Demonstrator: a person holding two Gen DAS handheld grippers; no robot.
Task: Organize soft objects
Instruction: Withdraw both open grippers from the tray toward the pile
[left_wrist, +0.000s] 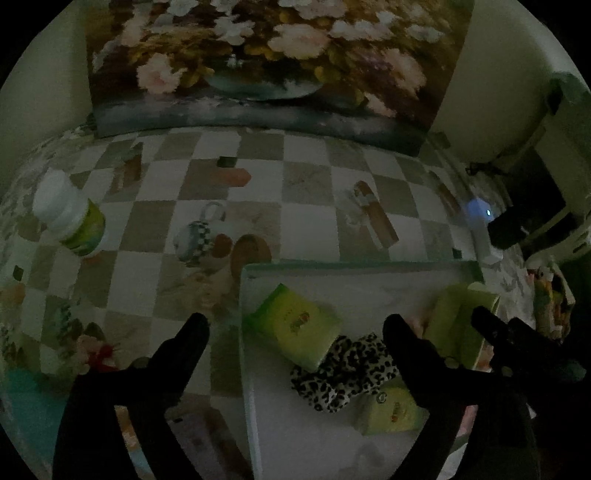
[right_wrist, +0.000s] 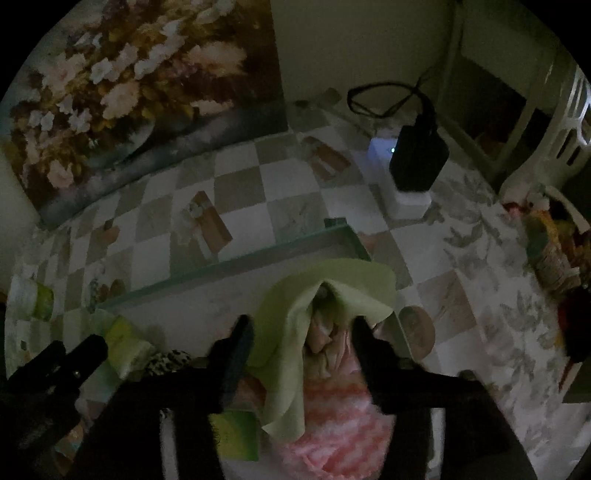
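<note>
A white tray (left_wrist: 354, 267) with a green rim lies on the checked tablecloth. In it are two green tissue packs (left_wrist: 295, 326), a leopard-print cloth (left_wrist: 343, 369), a pale green cloth (right_wrist: 325, 291) and a pink-striped fluffy cloth (right_wrist: 332, 421). My left gripper (left_wrist: 295, 328) is open above the tray's left side, with nothing gripped. My right gripper (right_wrist: 301, 332) is open astride the green cloth, which lies draped in a heap over the pink one; the pads do not press it. The right gripper (left_wrist: 498, 328) also shows in the left wrist view, at the tray's right end.
A white bottle (left_wrist: 70, 218) with a green label lies at the far left. A floral painting (left_wrist: 258, 62) leans on the wall behind. A power strip with a black adapter (right_wrist: 415, 166) sits beyond the tray. Colourful items (right_wrist: 546, 240) lie at the table's right edge.
</note>
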